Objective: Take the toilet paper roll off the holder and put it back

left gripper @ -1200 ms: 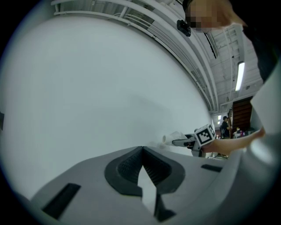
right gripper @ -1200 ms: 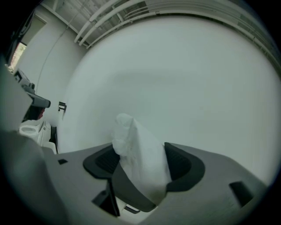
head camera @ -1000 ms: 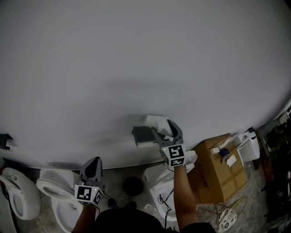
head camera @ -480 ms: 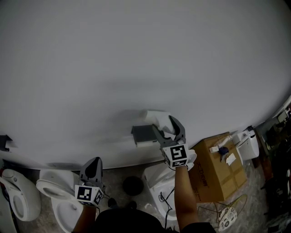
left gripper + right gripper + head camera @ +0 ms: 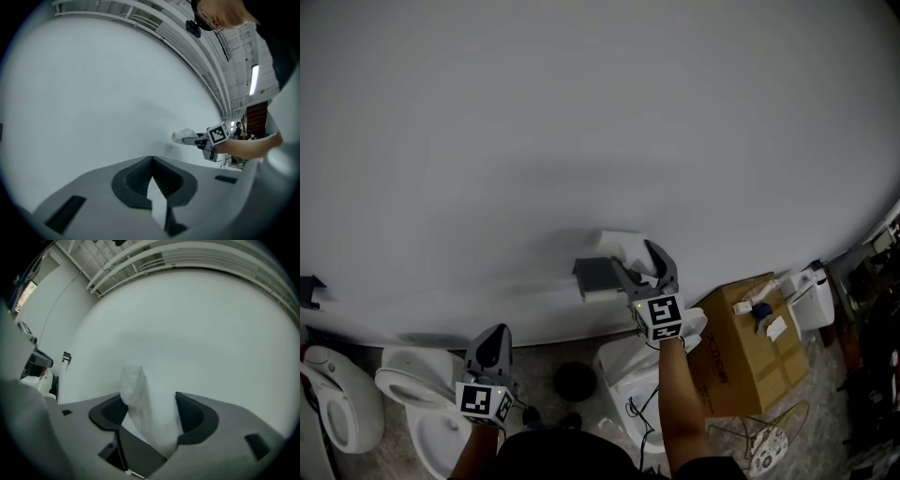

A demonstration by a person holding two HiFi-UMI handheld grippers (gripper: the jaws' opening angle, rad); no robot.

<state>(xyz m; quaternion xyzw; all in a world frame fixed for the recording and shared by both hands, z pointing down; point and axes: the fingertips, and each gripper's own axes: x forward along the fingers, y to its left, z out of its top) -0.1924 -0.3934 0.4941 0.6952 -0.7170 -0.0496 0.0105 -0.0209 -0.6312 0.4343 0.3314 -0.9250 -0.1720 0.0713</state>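
The right gripper (image 5: 636, 262) pinched the toilet paper roll (image 5: 622, 246) just right of the wall holder (image 5: 598, 276). The left gripper (image 5: 493, 337) sat near left, jaws pressed together, empty.

I see a white toilet paper roll (image 5: 145, 413), a dark grey holder (image 5: 598, 276), a pale grey wall (image 5: 581, 112) and a brown cardboard box (image 5: 745, 352). The grey left gripper (image 5: 491, 337) and right gripper (image 5: 636, 260) carry black-and-white square markers (image 5: 661, 315).
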